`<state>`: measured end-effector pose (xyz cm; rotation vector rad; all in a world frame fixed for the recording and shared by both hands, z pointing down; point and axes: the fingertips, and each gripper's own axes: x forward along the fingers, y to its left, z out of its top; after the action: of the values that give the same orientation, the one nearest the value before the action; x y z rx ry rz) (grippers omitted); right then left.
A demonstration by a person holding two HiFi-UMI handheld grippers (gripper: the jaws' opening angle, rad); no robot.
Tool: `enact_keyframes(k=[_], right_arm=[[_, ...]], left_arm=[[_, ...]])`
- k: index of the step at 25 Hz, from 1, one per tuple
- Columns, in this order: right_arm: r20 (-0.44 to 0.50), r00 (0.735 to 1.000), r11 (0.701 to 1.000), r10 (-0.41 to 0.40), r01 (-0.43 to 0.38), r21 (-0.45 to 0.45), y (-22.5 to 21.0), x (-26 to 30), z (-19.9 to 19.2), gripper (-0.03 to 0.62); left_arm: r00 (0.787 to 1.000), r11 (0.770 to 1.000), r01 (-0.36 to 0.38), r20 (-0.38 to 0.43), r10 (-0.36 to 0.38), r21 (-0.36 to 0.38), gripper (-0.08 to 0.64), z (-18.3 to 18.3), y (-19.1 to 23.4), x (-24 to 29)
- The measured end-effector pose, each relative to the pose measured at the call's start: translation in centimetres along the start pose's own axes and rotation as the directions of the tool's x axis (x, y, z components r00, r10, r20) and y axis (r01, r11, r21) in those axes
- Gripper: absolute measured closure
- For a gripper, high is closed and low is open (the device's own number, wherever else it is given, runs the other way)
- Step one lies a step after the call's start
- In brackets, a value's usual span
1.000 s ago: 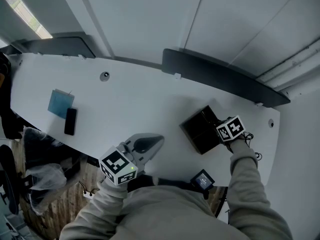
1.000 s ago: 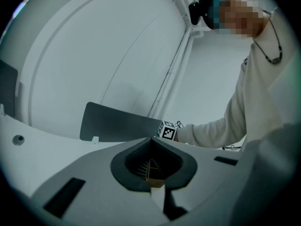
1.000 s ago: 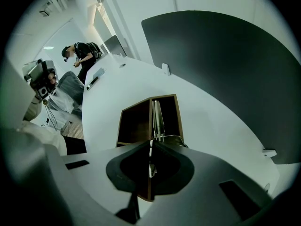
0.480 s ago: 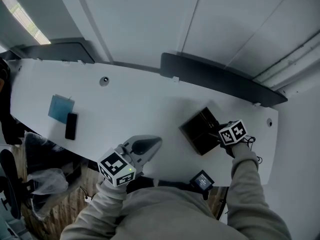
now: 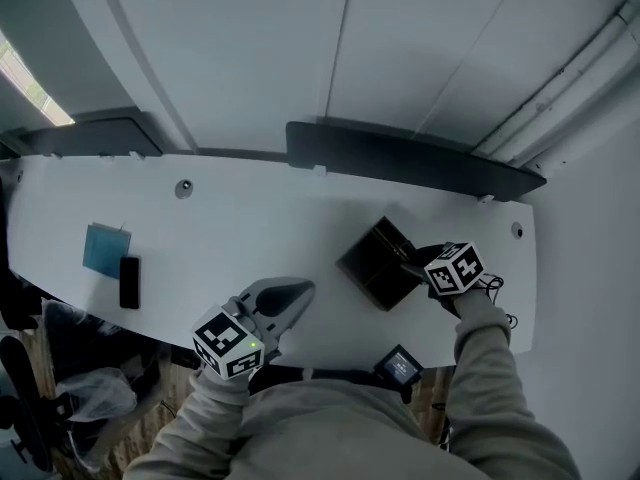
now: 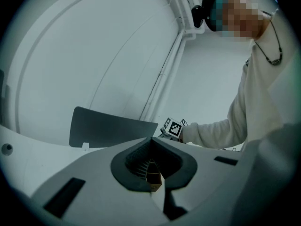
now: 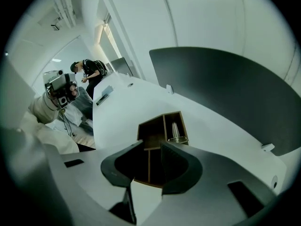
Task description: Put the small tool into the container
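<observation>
Above the container (image 7: 150, 131), our right gripper (image 7: 151, 149) just opened and empty, our left gripper (image 6: 152, 147) closed, we risk snagging a wall and spilling the small tool (image 7: 175, 131).

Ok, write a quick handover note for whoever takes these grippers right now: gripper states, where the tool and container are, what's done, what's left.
Left gripper: jaws together, nothing visibly held, idle near the front edge of the table.
Right gripper: jaws have just been opening, nothing between them; it hovers over the divided container.
Small tool: lies in a corner compartment of the container, free of both grippers.
Done: tool in and released.
Left: probably just draw the right gripper clear.
</observation>
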<state>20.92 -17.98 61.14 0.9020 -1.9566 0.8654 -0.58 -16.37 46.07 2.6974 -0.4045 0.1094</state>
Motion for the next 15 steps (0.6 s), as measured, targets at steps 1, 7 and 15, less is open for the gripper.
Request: enact_keyframes(k=[1,7,15], right_arm=[[0.03,1.0,1.0,0.002,-0.002,-0.01,0.3,-0.7,0.5,0.469],[0.242,0.97,1.0,0.022,-0.021,-0.007,3.0,-4.2,3.8,0.569],[0.316,0.948,0.996,-0.036,0.007,0.093,4.8,-4.3,3.4,0.571]], left_arm=[[1.0,1.0,0.009,0.002,-0.009,0.003,0.558,0.2,-0.2,0.1],[0.999,0.999,0.052,-0.009,-0.052,0.012,0.557,0.2,-0.6,0.1],[0.996,0.996,0.09,-0.021,-0.089,0.027,0.557,0.6,-0.4,0.1]])
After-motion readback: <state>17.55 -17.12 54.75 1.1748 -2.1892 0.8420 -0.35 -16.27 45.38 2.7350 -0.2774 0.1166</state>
